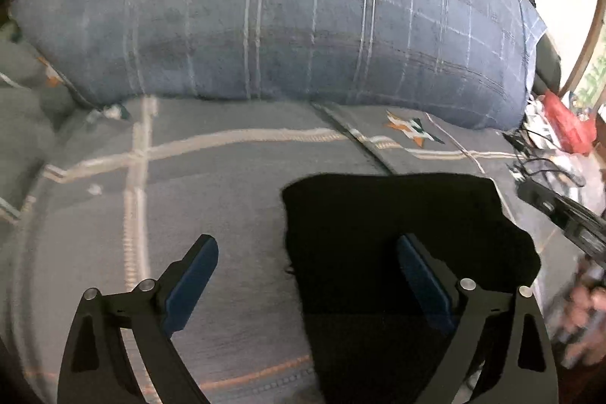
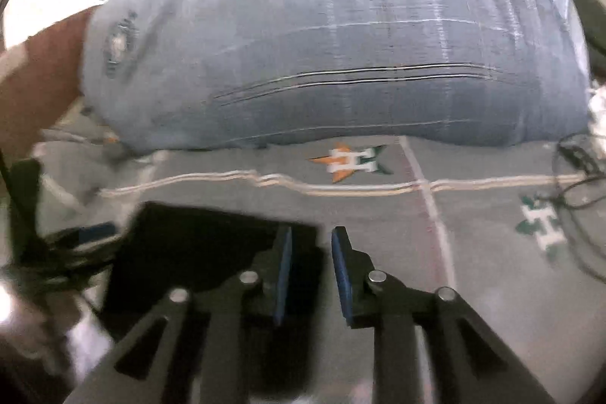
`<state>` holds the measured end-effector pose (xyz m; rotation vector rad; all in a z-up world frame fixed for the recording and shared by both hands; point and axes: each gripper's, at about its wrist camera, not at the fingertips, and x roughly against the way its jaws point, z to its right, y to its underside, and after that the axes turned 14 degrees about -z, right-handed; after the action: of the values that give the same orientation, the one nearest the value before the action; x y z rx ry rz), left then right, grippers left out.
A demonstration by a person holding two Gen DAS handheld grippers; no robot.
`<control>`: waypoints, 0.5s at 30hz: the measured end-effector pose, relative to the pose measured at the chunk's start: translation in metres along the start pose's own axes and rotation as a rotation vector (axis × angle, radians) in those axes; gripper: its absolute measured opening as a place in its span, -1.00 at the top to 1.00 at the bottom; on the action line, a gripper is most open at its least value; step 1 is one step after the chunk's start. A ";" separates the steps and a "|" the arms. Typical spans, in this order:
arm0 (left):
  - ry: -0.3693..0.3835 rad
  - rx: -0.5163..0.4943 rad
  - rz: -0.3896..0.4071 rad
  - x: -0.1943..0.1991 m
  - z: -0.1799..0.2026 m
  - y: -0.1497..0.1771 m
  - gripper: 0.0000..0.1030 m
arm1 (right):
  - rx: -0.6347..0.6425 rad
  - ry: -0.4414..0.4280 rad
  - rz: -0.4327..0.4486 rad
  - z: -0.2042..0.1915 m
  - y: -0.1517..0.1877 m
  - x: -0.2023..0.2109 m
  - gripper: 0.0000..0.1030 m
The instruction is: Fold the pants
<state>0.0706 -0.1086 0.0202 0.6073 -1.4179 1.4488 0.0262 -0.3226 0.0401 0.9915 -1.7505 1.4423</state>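
In the left wrist view, the left gripper (image 1: 306, 264) stands with its jaws spread wide and nothing between the blue pads (image 1: 197, 275); the pad at 7 o'clock hangs over bare bedspread (image 1: 212, 214), the one at 5 o'clock over dark cloth. The pants (image 1: 409, 226), black and folded into a compact block, lie flat on the grey bed cover from the centre toward 4 o'clock, their left edge running between the two pads. A big blue plaid pillow (image 1: 295, 25) fills the view from 10 to 2 o'clock. At 3 to 4 o'clock the right gripper (image 1: 560, 214) comes in from the edge, blurred, with a hand (image 1: 583, 313) below it; cables and a red item (image 1: 564, 124) lie at 3 o'clock.

In the right wrist view, the pants (image 2: 197, 252) sit at 8 o'clock, their right edge just behind the left pad. The right gripper (image 2: 312, 275) has a narrow gap between its pads and holds nothing; bedspread (image 2: 378, 214) shows through the slot. The pillow (image 2: 341, 36) spans the upper half, and an orange-and-green star emblem (image 2: 352, 161) sits just above centre at 12 o'clock, with a green emblem (image 2: 541, 222) at 3 o'clock.
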 end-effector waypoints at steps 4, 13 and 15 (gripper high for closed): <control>0.006 0.004 0.041 0.015 0.008 0.005 -0.84 | 0.083 -0.068 -0.045 -0.041 0.031 0.006 0.58; 0.012 0.085 0.002 0.066 0.018 0.036 -0.86 | 0.086 -0.032 -0.008 -0.063 0.054 0.044 -0.28; 0.001 0.064 -0.008 0.080 0.030 0.035 -0.88 | 0.000 -0.062 0.015 -0.055 0.056 0.063 -0.54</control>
<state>0.0003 -0.1072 0.0800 0.6518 -1.3713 1.4921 -0.0526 -0.2716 0.0764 1.0354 -1.8058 1.4342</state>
